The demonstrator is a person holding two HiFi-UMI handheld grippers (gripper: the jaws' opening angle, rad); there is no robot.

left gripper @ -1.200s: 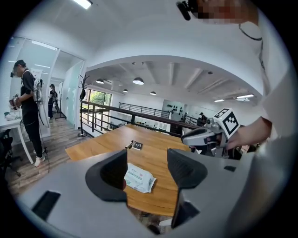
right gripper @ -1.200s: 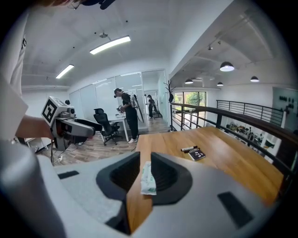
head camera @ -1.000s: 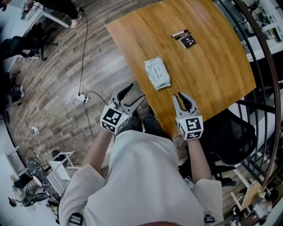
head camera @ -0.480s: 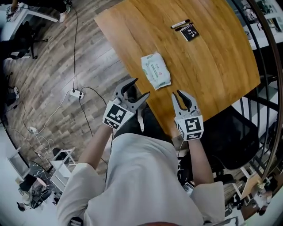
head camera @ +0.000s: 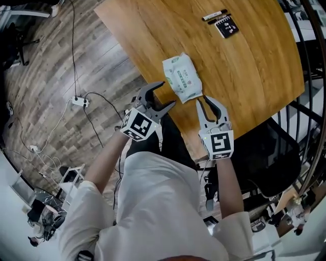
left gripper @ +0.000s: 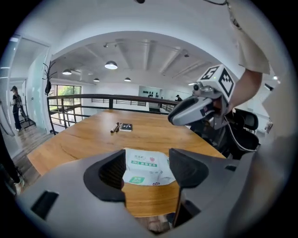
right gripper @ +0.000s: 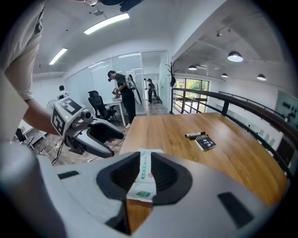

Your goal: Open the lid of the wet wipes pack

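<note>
Both my grippers have come down and forward toward the table edge since a second ago, and the wet wipes pack (head camera: 182, 77) now sits just beyond their tips instead of well ahead of them. The pack lies flat, label side up, close to the near edge of the wooden table (head camera: 254, 76), untouched by either tool.

My left gripper (head camera: 168, 94) hangs off the table's edge just beside the pack's near corner. Its jaws are wide and opening, and the pack shows between them further on, with neither pad on it. My right gripper (head camera: 205, 100) points at the pack's near end with its jaws only a narrow gap apart. They hold nothing, and a strip of the pack shows through the gap.

Far across the table lie a marker (head camera: 214, 15) and a small black notebook (head camera: 226, 26), close together and well apart from the pack. Left of the table is grey plank floor (head camera: 46, 76) with a power strip (head camera: 79, 101) and trailing cables. A black chair (head camera: 275, 158) stands at my right, and a dark railing (head camera: 311, 102) curves past it.
</note>
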